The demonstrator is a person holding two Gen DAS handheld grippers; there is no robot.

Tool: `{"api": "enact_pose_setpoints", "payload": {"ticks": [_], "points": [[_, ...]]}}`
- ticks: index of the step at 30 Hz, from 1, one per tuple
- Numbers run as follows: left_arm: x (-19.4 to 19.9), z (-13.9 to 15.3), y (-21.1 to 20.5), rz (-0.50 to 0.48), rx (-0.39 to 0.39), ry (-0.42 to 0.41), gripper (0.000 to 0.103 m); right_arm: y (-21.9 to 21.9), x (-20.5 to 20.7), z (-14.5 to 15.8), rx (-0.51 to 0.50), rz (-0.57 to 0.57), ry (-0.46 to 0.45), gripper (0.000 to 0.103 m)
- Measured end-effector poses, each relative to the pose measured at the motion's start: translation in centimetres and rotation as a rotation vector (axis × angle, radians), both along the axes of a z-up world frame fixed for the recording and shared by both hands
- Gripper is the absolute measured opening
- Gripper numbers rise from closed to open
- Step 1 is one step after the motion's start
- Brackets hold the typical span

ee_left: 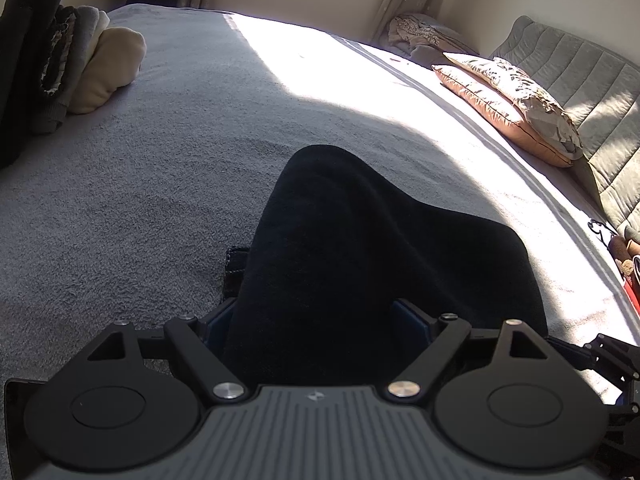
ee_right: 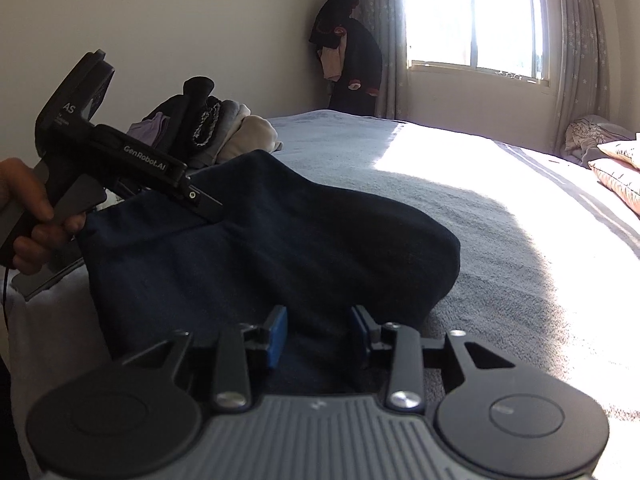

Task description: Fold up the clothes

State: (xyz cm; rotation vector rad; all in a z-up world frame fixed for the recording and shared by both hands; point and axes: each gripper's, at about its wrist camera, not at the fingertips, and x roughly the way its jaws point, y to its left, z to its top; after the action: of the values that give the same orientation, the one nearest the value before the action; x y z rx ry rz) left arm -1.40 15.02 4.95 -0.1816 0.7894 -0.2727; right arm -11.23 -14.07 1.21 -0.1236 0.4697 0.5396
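Observation:
A dark navy garment (ee_left: 360, 240) lies bunched in a thick mound on the grey bedspread (ee_left: 140, 168). My left gripper (ee_left: 312, 312) has its jaws wide, and the bundle fills the whole gap between the blue pads (ee_left: 218, 320). From the right wrist view, a hand holds the left gripper (ee_right: 192, 196) on the upper left part of the garment (ee_right: 280, 248). My right gripper (ee_right: 318, 330) sits at the near edge of the garment. Its blue pads (ee_right: 278, 336) stand fairly close, with a fold of the dark cloth pinched between them.
A stack of folded clothes (ee_left: 60, 68) (ee_right: 212, 128) stands at the bed's far left. Two pillows (ee_left: 508, 104) and a grey padded headboard (ee_left: 580, 80) are on the right. Dark clothes (ee_right: 348, 48) hang in the corner by the window (ee_right: 472, 12). Sunlight covers the bed's right half.

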Motion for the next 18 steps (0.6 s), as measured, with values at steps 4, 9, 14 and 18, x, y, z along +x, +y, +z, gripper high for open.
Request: {"api": "enact_pose_setpoints", "payload": {"ticks": [4, 9, 14, 18], "points": [[0.1, -0.1, -0.1, 0.001, 0.005, 0.002, 0.087, 0.0, 0.1, -0.2, 0.018, 0.019, 0.029, 0.045], [0.0, -0.1, -0.3, 0.002, 0.016, 0.0, 0.088, 0.7, 0.0, -0.8, -0.014, 0.011, 0.02, 0.046], [0.0, -0.2, -0.3, 0.001, 0.017, -0.001, 0.089, 0.7, -0.1, -0.9, -0.009, 0.009, 0.017, 0.046], [0.2, -0.4, -0.3, 0.001, 0.017, 0.0, 0.091, 0.8, -0.2, -0.9, -0.008, 0.006, 0.013, 0.046]]}}
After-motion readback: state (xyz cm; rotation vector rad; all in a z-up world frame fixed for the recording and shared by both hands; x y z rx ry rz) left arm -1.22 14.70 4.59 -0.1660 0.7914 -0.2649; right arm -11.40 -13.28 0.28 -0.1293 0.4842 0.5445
